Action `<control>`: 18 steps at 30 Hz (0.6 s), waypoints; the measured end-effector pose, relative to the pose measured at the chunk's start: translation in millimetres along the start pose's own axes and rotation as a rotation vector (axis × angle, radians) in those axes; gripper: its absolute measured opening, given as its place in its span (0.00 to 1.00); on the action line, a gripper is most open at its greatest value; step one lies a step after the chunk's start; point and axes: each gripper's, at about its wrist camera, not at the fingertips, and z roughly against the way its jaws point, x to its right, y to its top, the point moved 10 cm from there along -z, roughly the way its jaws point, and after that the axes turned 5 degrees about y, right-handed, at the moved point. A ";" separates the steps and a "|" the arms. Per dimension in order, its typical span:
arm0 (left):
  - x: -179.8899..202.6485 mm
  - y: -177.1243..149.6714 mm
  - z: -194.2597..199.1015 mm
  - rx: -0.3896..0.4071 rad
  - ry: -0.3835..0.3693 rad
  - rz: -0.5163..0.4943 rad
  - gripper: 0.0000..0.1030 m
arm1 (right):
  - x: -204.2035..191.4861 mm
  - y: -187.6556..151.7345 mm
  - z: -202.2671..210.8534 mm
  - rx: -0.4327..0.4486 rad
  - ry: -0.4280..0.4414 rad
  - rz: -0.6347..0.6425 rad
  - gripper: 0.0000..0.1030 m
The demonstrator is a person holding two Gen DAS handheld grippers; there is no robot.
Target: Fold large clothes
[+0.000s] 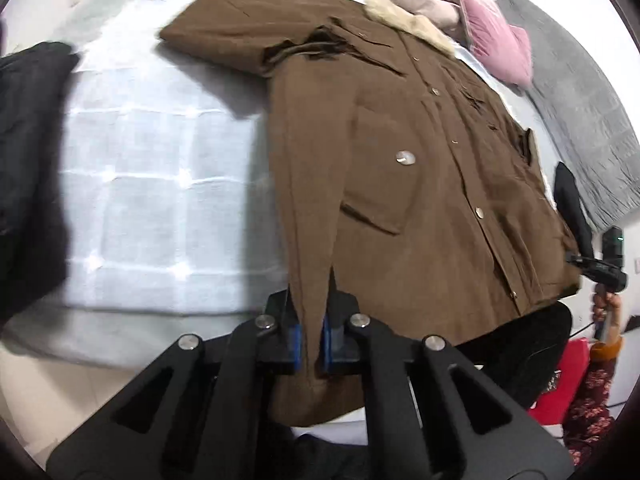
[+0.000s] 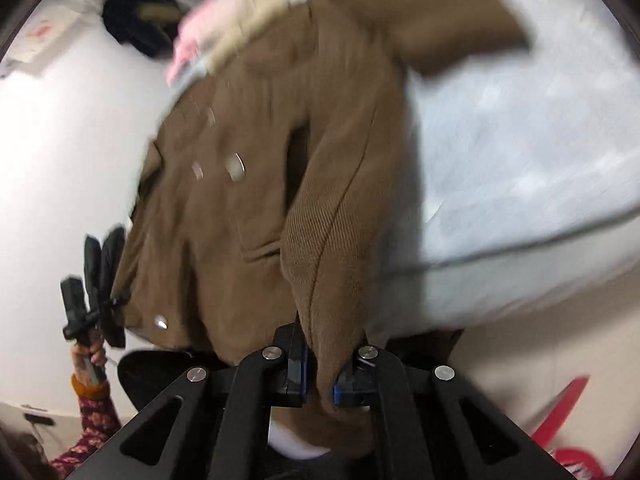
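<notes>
The brown coat (image 1: pixel 420 168) lies spread on the bed (image 1: pixel 152 184), front up, buttons visible, with its fur collar (image 1: pixel 404 26) at the upper right of the left wrist frame. The coat fills the centre of both views.

Left gripper (image 1: pixel 310 334): the fingers are closed on a coat sleeve (image 1: pixel 308 240), which runs from frame centre down between the blue pads (image 1: pixel 295 340) at the lower centre.

Right gripper (image 2: pixel 318 372): the fingers are closed on the other sleeve (image 2: pixel 332 264), whose cuff hangs through them at the lower centre. This view is blurred.

A black garment (image 1: pixel 32 168) lies at the left edge of the left wrist frame. A pink garment (image 1: pixel 496 40) and a grey blanket (image 1: pixel 576 120) lie at the upper right. A hand (image 1: pixel 606 308) holding the right gripper appears at the right edge.
</notes>
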 end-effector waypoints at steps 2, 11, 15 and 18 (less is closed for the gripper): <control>-7.0 -19.3 -19.8 -0.089 0.057 -0.041 0.09 | 18.6 -1.5 7.8 -0.032 -0.109 -0.005 0.07; 1.7 -23.5 -28.1 -0.094 0.238 -0.219 0.53 | 49.8 -1.9 8.7 -0.101 -0.443 -0.001 0.25; 11.8 18.4 -9.0 0.051 0.264 -0.210 0.75 | 7.4 31.8 29.7 0.030 -0.458 0.074 0.61; 14.9 49.4 -9.9 0.132 0.302 -0.192 0.80 | -38.7 61.1 24.7 0.095 -0.407 0.152 0.67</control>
